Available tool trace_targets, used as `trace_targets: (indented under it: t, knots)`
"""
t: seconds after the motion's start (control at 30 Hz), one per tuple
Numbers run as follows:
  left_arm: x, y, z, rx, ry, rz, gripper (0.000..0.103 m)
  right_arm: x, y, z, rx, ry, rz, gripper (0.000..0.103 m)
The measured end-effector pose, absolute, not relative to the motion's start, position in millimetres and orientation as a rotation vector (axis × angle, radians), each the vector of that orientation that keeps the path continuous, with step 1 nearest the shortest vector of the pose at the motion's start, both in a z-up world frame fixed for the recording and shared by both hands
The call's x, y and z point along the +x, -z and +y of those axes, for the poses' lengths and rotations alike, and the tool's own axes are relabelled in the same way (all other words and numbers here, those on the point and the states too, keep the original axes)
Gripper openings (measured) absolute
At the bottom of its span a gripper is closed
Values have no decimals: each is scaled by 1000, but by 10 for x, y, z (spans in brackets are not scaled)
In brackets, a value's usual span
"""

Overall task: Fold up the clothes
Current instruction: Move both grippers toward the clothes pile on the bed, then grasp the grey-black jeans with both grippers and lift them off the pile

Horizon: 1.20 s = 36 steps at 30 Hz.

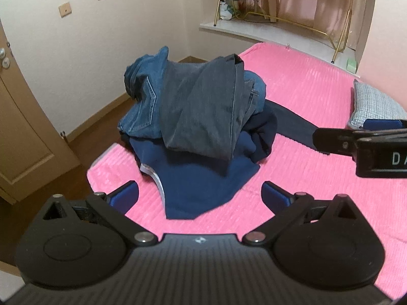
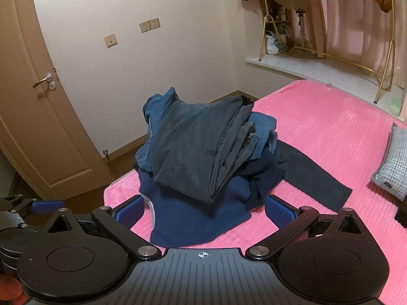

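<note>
A heap of clothes sits on the pink bed (image 1: 305,96) near its left corner. Grey jeans (image 1: 203,109) (image 2: 193,147) lie on top, blue jeans (image 1: 142,101) (image 2: 150,137) under them at the left. A navy sweater (image 1: 198,185) (image 2: 198,216) lies at the bottom, and a dark sleeve (image 2: 315,175) stretches to the right. My left gripper (image 1: 199,195) is open, hovering just before the sweater's near hem with nothing in it. My right gripper (image 2: 203,209) is open too, its blue pads either side of the sweater's near edge, holding nothing. It also shows at the right edge of the left wrist view, right gripper (image 1: 361,137).
A grey checked pillow (image 1: 376,104) (image 2: 394,165) lies at the bed's right side. A wooden door (image 2: 40,117) and wood floor are left of the bed. A gold clothes rack (image 2: 330,50) stands on the window ledge beyond. Bare pink cover spreads right of the heap.
</note>
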<state>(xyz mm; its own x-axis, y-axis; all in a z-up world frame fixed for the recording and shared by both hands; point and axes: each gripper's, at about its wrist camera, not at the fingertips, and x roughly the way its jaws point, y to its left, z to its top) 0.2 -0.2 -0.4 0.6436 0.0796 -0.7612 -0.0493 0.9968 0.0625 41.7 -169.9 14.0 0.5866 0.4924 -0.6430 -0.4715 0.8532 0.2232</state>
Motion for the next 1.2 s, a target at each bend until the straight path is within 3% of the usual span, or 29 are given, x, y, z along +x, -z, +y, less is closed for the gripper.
trace_targets:
  t: [0.83, 1.2]
  knots:
    - [-45, 93, -29, 11, -74, 890, 97, 505, 17, -2071, 10, -610, 791, 103]
    - [250, 244, 118, 87, -83, 875, 97, 1250, 124, -1832, 6, -619, 810, 103]
